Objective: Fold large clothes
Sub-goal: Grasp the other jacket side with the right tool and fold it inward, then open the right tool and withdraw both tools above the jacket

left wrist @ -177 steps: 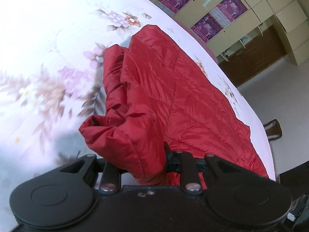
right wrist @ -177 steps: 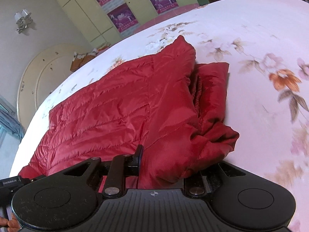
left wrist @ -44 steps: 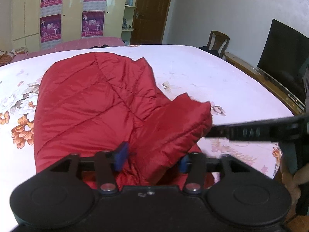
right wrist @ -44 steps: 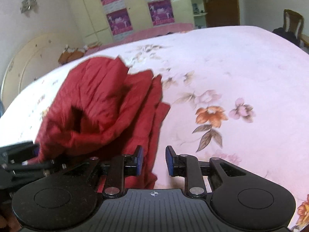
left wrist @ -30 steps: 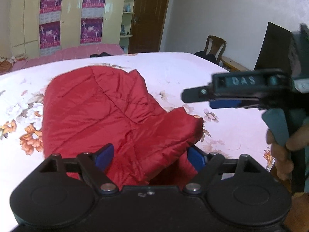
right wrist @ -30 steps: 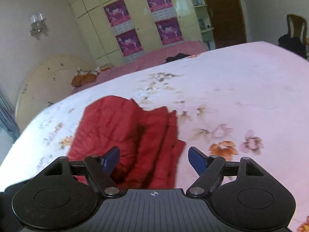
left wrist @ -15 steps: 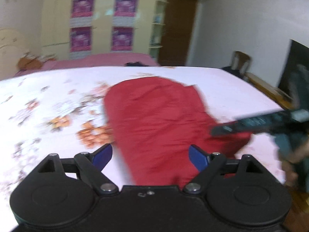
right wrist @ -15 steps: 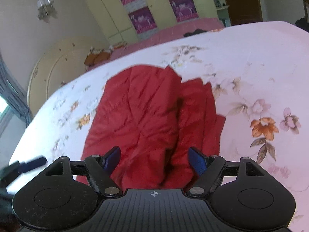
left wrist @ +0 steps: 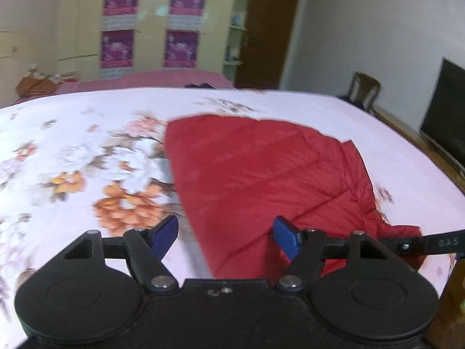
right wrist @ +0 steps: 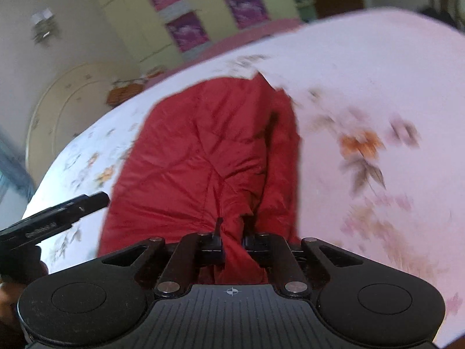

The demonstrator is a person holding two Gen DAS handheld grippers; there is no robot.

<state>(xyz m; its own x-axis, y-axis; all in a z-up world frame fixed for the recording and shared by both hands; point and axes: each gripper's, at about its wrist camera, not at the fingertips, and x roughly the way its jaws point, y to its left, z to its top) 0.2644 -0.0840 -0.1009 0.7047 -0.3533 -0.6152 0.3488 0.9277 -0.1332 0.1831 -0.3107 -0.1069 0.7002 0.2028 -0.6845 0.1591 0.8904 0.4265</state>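
On bed (right wrist: 363, 58), right gripper (right wrist: 232, 240) now clamped on red jacket (right wrist: 203, 160), left gripper (left wrist: 225, 235) jaws closing, empty

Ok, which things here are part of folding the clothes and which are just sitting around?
Part of the job:
- red jacket
- right gripper, shut on the jacket's near edge
- left gripper, jaws closing, jacket edge between them, not yet gripped
- bed, the work surface

Just around:
- chair
- TV
- posters
- door

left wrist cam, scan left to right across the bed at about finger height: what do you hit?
Orange flower print on the sheet → left gripper's near-side blue finger → red quilted jacket → its other blue finger → black finger of the right gripper poking in from the right edge.
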